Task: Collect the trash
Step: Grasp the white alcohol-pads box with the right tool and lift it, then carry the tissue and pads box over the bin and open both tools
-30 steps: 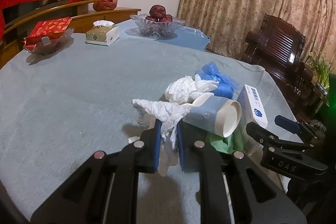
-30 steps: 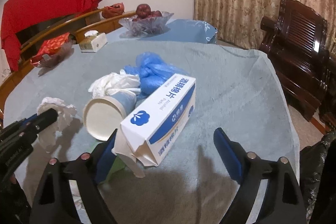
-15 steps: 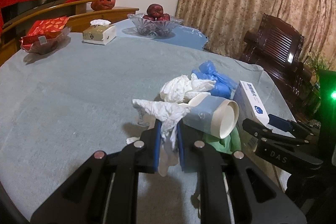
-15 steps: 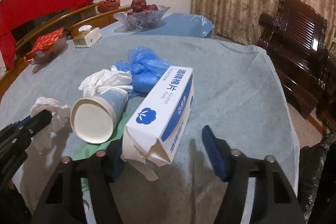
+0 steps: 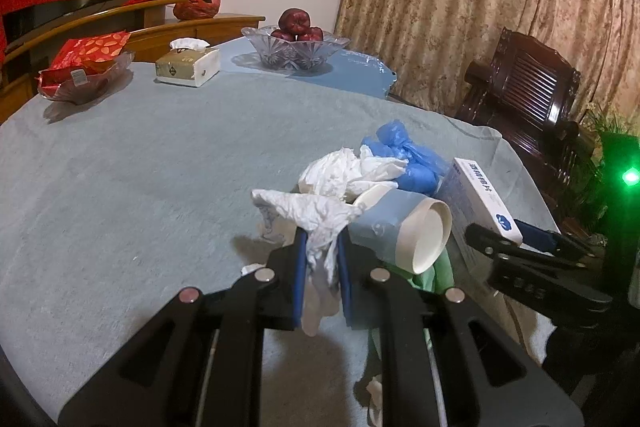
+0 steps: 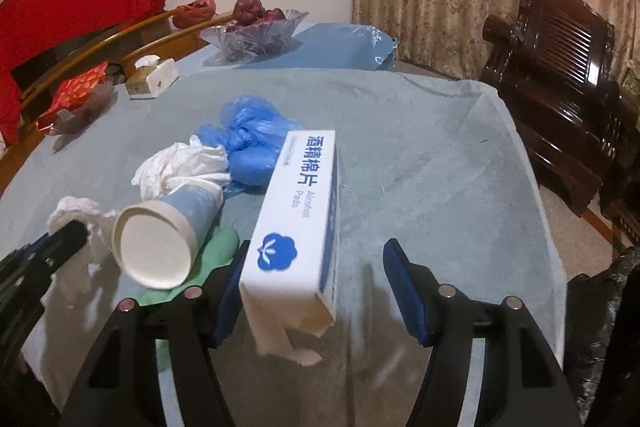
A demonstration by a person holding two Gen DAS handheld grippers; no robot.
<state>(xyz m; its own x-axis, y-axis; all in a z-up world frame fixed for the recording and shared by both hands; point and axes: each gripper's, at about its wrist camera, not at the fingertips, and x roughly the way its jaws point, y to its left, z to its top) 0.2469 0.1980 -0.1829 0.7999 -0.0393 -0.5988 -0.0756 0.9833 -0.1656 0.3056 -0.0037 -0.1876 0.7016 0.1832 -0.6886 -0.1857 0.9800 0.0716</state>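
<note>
**Tissue pinched, box next up**

Left gripper is nearly closed, pads clamping a crumpled white tissue; wad sticks out above the fingers and a tail hangs below. It's soft and very light, so any pinch holds, but it could tear or shed bits.

Right gripper sits part-open astride the near end of the white-and-blue box. Left pad looks to be at the box's side; right pad stands clear w/ a gap, so no grip yet. Contact on the left side is hard to judge from this angle.

Box is thin card, prob. near-empty & light. Its near end is torn open w/ a flap hanging, so it'll crush there. Better to take it across the long side walls, further up from the torn end.

Rest of the trash lies in a pile on the grey tablecloth:
- paper cup on its side, mouth toward cam; rolls, dents easily
- second tissue wad behind it
- blue plastic gloves/bag, slippery & floppy
- green scrap under the cup

Writing: box reads "酒精棉片" and "Alcohol Pads", blue flower-like logo at the end. Small print is too fine to read.
</note>
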